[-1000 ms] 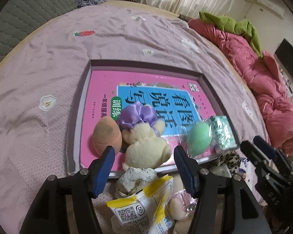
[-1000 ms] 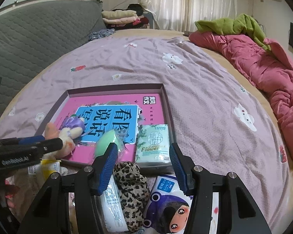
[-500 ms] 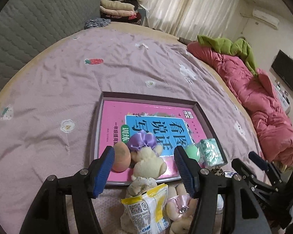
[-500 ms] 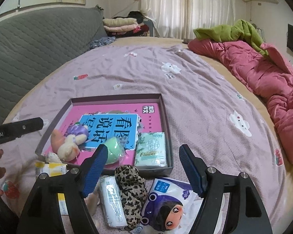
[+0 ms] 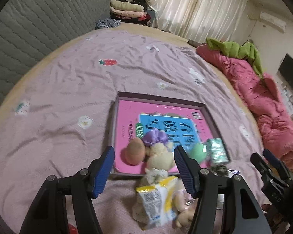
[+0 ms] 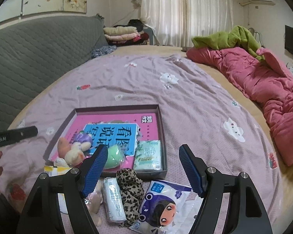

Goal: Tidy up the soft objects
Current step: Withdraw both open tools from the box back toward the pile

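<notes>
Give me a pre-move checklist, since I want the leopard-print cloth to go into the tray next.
1. Right gripper open, holding nothing: ok.
2. Left gripper open, holding nothing: ok.
3. Leopard-print cloth outside the tray, nothing lying on it: ok.
4. White roll apart from the cloth: not ok, they lie side by side, touching.
5. Bare room in the tray's far half: ok.
6. Cloth free of the cartoon tissue pack: cannot tell.
</notes>
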